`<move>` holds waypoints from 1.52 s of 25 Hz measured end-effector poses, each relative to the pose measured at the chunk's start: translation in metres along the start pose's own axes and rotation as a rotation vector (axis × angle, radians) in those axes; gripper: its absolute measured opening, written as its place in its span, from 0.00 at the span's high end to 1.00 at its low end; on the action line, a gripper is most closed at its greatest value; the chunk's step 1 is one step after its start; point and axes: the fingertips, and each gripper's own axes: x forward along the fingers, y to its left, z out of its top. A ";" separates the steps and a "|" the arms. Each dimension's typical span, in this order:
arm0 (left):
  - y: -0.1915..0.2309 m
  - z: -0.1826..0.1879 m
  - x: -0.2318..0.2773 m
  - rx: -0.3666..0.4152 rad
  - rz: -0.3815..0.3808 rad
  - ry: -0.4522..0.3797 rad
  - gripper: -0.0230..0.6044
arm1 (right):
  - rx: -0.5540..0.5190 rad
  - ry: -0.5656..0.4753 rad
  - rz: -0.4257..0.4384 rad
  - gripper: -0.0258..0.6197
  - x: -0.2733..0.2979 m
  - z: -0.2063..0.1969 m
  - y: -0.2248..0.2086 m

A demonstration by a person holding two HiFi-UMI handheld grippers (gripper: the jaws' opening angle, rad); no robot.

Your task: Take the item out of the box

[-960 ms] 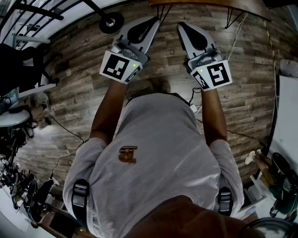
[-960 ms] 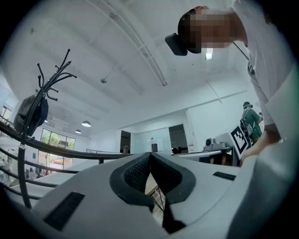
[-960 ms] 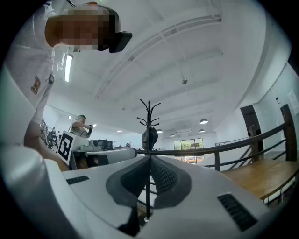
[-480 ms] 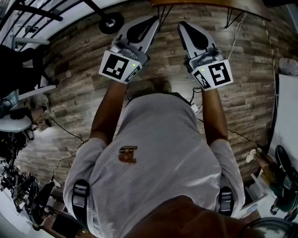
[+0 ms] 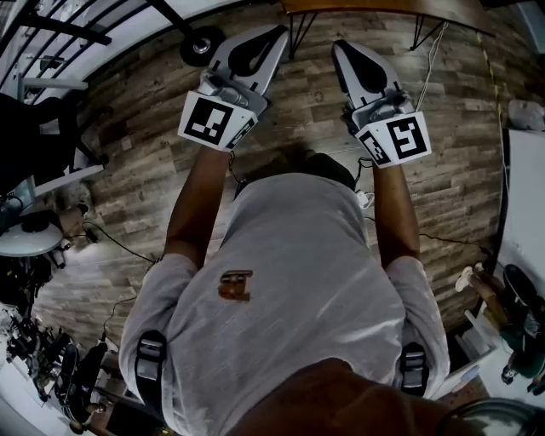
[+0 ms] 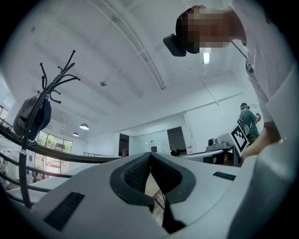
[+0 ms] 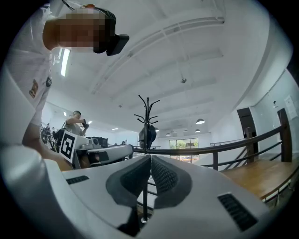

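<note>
The box and its item lie outside every view. Just short of the brown wooden table on thin black legs, the left gripper and right gripper hang side by side, both jaws clenched together on nothing. A black castor wheel sits left of the table.

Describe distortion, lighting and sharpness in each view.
Head view: strong fisheye bending of the wood floor, dark corners, even light. Left gripper view: round black border, ceiling strip light blown out white, the left hand-held gripper close and slightly soft. Right gripper view: same round border, railing bowed, coat rack in silhouette.
</note>
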 end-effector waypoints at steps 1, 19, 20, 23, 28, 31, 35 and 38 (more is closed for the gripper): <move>0.000 0.002 0.001 0.004 -0.003 -0.004 0.93 | -0.003 -0.003 -0.005 0.91 -0.001 0.002 -0.001; 0.010 0.003 0.009 0.011 -0.009 -0.006 0.93 | -0.014 -0.011 -0.030 0.91 0.000 0.007 -0.016; 0.011 0.003 0.010 0.012 -0.008 -0.006 0.93 | -0.015 -0.012 -0.028 0.91 0.001 0.007 -0.017; 0.016 0.005 0.011 0.019 -0.001 -0.012 0.93 | -0.024 -0.019 -0.018 0.91 0.008 0.010 -0.019; 0.023 0.007 0.013 0.031 0.015 -0.023 0.93 | -0.042 -0.025 0.006 0.91 0.017 0.015 -0.024; 0.027 0.008 0.011 0.034 0.030 -0.025 0.93 | -0.043 -0.025 0.021 0.91 0.022 0.017 -0.025; 0.034 0.008 0.011 0.041 0.055 -0.023 0.93 | -0.048 -0.017 0.049 0.91 0.028 0.015 -0.024; 0.039 0.003 0.013 0.031 0.065 -0.014 0.93 | -0.071 0.019 0.067 0.91 0.032 0.007 -0.023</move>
